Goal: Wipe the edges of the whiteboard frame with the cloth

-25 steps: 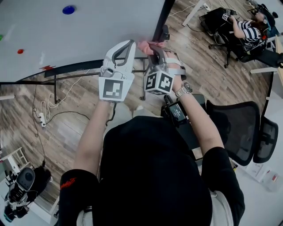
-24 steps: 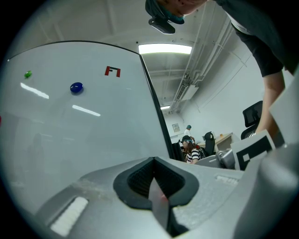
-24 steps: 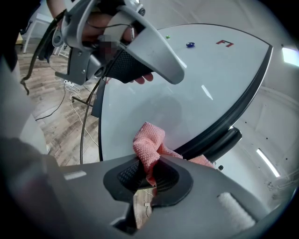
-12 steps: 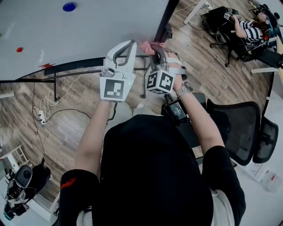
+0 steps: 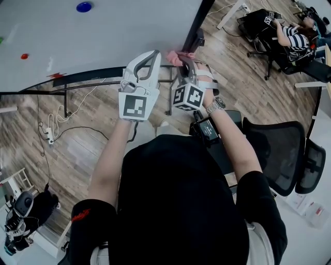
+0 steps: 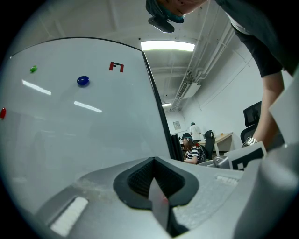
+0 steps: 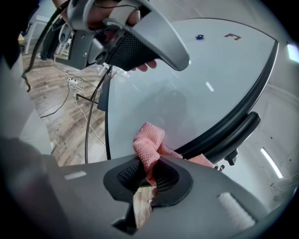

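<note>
cloth (image 7: pixel 148 145): nubbly weave | whiteboard (image 7: pixel 187 93): glossy, smooth | floor (image 5: pixel 88 150): seemingly wood

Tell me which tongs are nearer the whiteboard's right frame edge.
Right. The right tongs, shut on the pink cloth, sit at the frame; the left tongs, shut, hover farther left of it.

The wood-plank floor (image 5: pixel 83 152) carries a power strip (image 5: pixel 49 135) and an office chair (image 5: pixel 276 150).
</note>
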### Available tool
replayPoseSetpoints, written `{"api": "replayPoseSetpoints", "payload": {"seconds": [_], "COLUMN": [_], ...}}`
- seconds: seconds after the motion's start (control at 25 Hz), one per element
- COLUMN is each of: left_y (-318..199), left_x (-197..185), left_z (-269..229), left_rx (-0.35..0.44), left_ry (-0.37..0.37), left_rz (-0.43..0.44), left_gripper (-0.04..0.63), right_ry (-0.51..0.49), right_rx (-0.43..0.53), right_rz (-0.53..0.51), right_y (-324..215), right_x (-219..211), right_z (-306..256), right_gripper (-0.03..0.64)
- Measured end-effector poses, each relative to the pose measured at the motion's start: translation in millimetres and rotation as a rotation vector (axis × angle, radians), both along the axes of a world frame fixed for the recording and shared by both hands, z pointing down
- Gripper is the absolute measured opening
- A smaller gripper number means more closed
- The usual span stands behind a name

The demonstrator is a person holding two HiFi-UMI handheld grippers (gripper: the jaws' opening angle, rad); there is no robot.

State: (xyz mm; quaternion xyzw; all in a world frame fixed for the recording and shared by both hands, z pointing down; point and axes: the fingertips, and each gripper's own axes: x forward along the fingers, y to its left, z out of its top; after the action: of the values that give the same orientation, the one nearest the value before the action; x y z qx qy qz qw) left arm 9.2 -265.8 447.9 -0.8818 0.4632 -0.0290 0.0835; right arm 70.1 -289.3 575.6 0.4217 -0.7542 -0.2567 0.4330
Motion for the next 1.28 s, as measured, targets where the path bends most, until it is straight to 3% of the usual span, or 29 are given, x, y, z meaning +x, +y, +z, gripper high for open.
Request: {"api": "replayPoseSetpoints", "payload": {"seconds": [1.28], "left_y": [1], "left_x": [-14], "left_z": [15], "left_rx": [-0.037], "left_ry": [0.013], "left_rz": [-0.018], "left_gripper": [0.002], "right_ry": [0.025], "right_rx": [-0.061], "right_rz": [0.015], "right_y": [-3], "right_x": [-2], "right_z": [45], "right_gripper": [0.031]}}
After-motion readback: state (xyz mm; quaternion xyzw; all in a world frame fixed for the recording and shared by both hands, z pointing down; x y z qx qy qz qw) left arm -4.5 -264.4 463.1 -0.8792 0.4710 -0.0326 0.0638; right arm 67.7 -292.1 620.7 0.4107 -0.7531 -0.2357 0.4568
